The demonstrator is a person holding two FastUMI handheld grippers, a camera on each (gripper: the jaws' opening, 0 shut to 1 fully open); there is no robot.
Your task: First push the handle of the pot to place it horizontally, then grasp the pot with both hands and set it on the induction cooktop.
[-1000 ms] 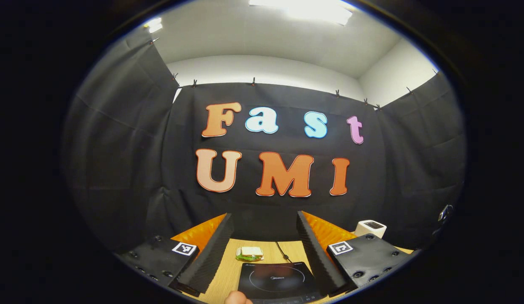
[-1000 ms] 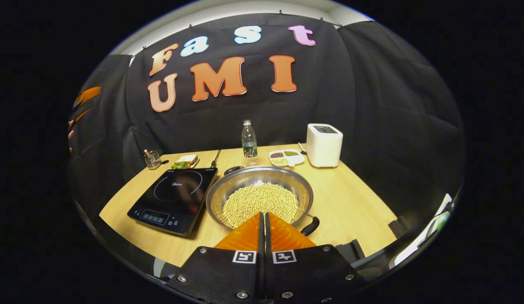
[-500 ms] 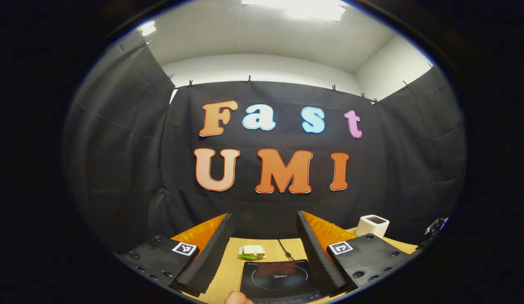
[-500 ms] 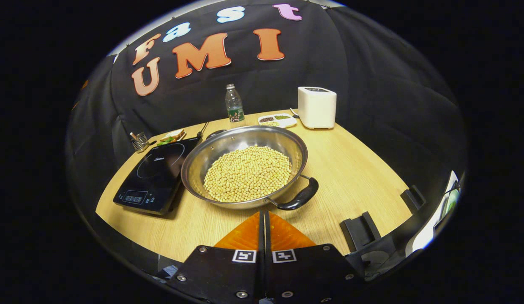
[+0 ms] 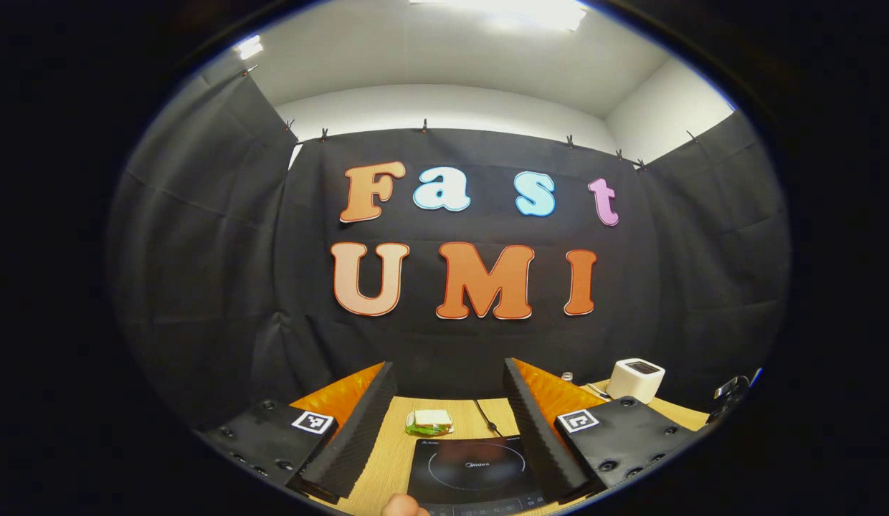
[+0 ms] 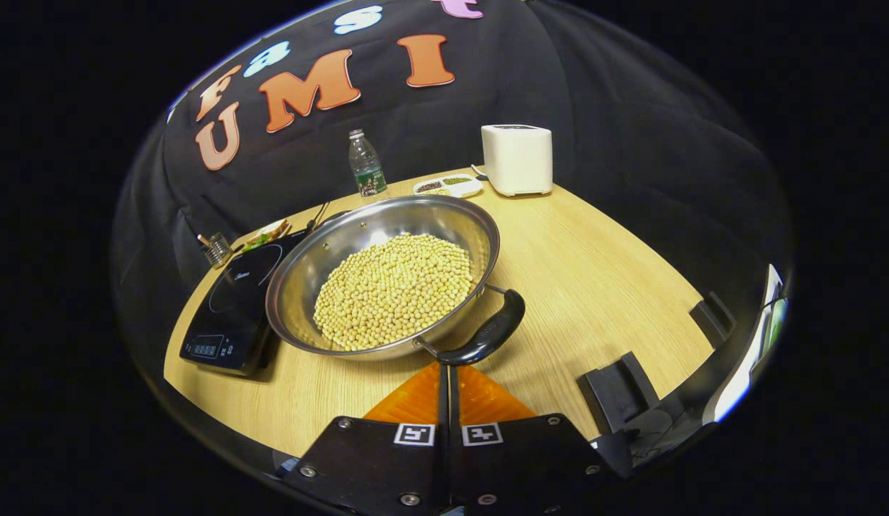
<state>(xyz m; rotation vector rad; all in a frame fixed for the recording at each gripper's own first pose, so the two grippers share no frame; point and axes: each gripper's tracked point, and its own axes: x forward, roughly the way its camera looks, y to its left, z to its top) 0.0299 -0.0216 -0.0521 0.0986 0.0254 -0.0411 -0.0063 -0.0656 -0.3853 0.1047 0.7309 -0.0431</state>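
A steel pot (image 6: 344, 244) full of yellow beans stands on the wooden table (image 6: 595, 258). It has a black handle (image 6: 487, 333) on its near side and another at its far rim. My right gripper (image 6: 444, 369) is shut and empty, its tips just below the near handle's left end; I cannot tell whether they touch. The black induction cooktop (image 6: 233, 308) lies right beside the pot on its left. My left gripper (image 5: 448, 369) is held high and open, with the cooktop (image 5: 473, 469) showing below between its fingers.
Along the back of the table stand a water bottle (image 6: 365, 165), a white box-shaped appliance (image 6: 516, 159), a divided dish (image 6: 448, 186), a sandwich (image 6: 262, 233) and a wire holder (image 6: 215, 247). Two black brackets (image 6: 620, 383) sit at the table's right edge.
My right gripper has closed in on the pot, and its tips now sit at the near handle. The left gripper has barely shifted and stays open.
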